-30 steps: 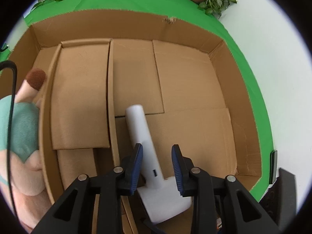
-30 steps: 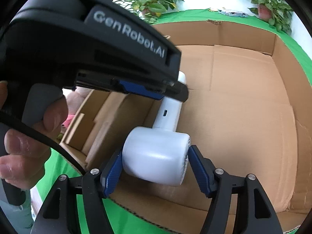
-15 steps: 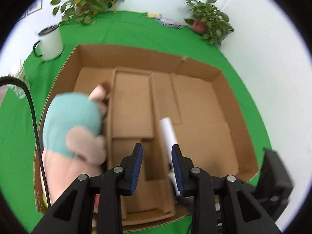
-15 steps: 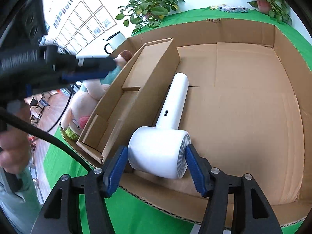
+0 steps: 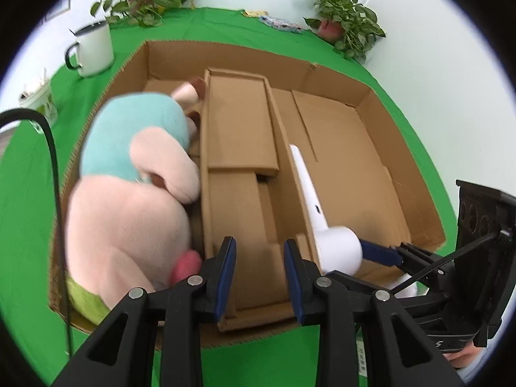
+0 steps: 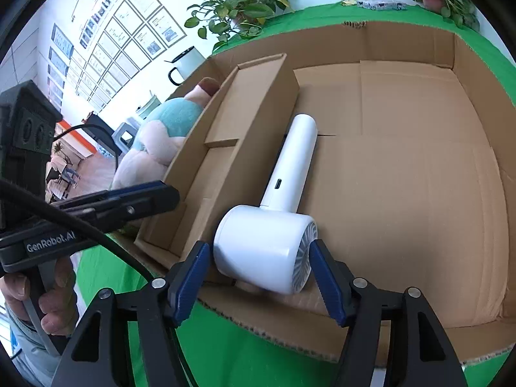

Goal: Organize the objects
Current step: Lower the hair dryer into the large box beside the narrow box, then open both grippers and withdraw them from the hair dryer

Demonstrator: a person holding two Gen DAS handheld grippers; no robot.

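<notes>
Step in hand, as I judged it: setting the white hair dryer (image 6: 274, 219) down in the big open section of the cardboard box (image 6: 419, 42). It lay on the box floor at lower centre of the right wrist view, handle pointing up the frame, head between the fingers of the right gripper (image 6: 261, 277). The jaws were opening; a gap showed at the left pad, and the right pad sat close against the grille end (contact there too fine to call). The left gripper (image 5: 259, 277) hung empty at bottom centre of its own view, jaws narrow, over the near edge of the cardboard insert (image 5: 238, 135). A hand (image 6: 42, 303) gripped its handle at lower left of the right wrist view.

Next move, by my reckoning: spread the right jaws clear of the head and back off without nudging it, then look for whatever remains loose.

A plush toy (image 5: 129, 193), pink and teal, filled the left section of the box.

Surface: green cloth (image 5: 29, 177) under the box. An enamel mug (image 5: 93, 48) stood at upper left, potted plants (image 5: 345, 22) along the white wall, framed papers on a far wall.
</notes>
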